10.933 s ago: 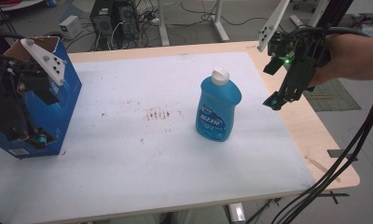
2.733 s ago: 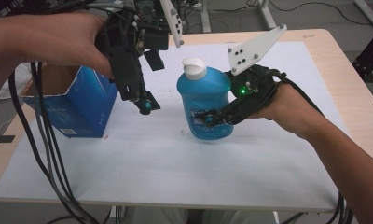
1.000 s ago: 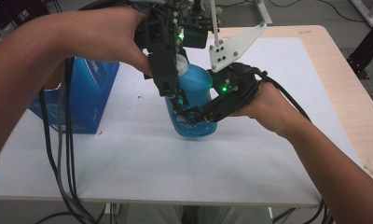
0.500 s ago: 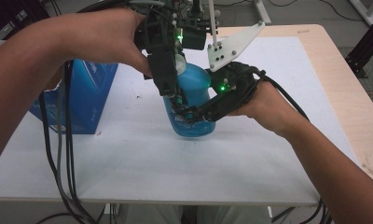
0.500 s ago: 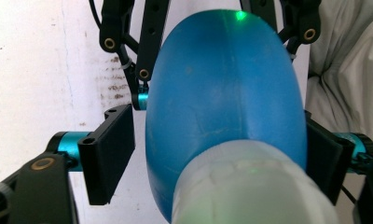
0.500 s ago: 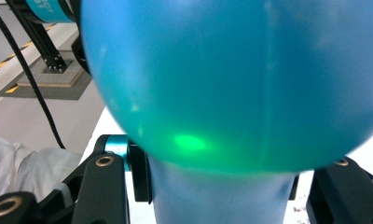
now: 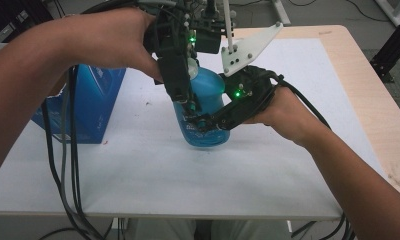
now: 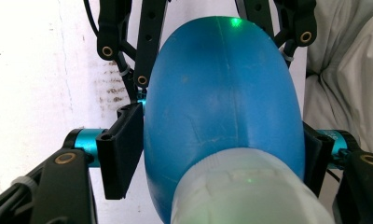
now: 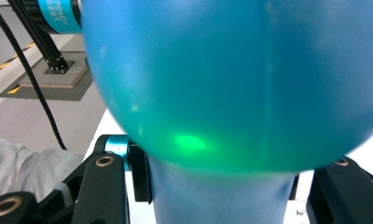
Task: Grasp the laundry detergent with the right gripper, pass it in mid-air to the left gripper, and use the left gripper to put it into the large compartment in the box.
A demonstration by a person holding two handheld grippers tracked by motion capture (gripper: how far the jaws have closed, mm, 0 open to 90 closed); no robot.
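Now I'm steadying the blue bottle (image 7: 203, 112), standing mid-table (image 7: 288, 165), with my right gripper (image 7: 200, 122) clamping its lower body, while my left gripper's (image 8: 222, 149) jaws are closing around its shoulders from above. Smooth, squeezable plastic: grip gently there.

A blue plastic bottle (image 7: 204, 107) with a whitish cap (image 8: 245, 191) stands upright near the middle of the white table top, its printed label low on the front. Its body is wide, smooth and rounded, narrowing toward the cap, with faint scratches and a green glint on its surface, as the left gripper view shows
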